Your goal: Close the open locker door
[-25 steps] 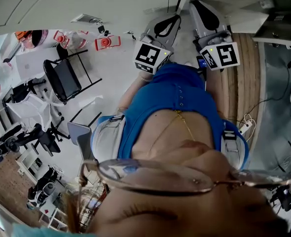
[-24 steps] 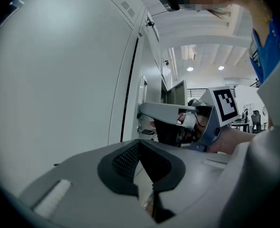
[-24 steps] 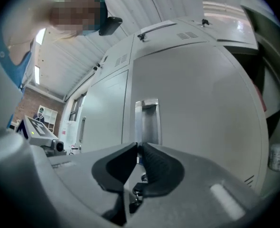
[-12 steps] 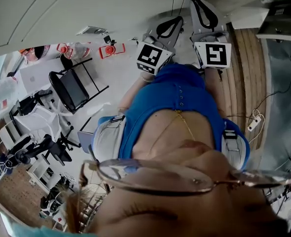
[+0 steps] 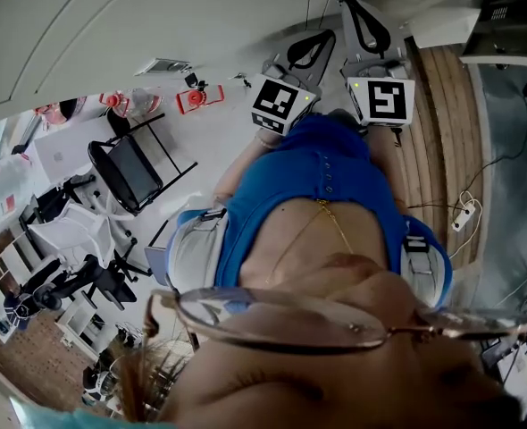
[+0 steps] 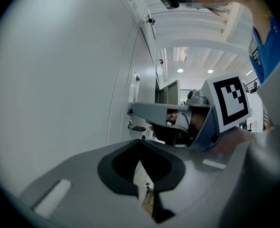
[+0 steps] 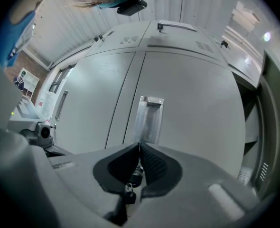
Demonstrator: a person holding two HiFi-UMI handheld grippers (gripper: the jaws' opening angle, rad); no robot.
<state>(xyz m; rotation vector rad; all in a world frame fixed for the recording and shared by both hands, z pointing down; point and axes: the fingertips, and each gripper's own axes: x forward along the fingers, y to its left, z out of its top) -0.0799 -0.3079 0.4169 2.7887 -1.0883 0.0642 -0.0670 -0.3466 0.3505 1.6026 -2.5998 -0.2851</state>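
Here we are pointing the right gripper [image 7: 139,145] at the recessed handle [image 7: 148,114] of a closed door [image 7: 192,103]. Its jaws have just been closing and are meeting at the tips with nothing pinched between them, while two small padlocks [image 7: 129,186] are showing through the slot behind. The left gripper [image 6: 140,144] is likewise pressed together and empty, with a flat locker face [image 6: 59,80] filling its left side. The open locker door [image 7: 271,127] is standing out at the far right, well apart from both grippers. Between it and the closed door a dark compartment [image 7: 253,113] is showing a pale shelf edge; we cannot tell its contents. A wooden floor strip [image 5: 438,150] is lying beside that door.
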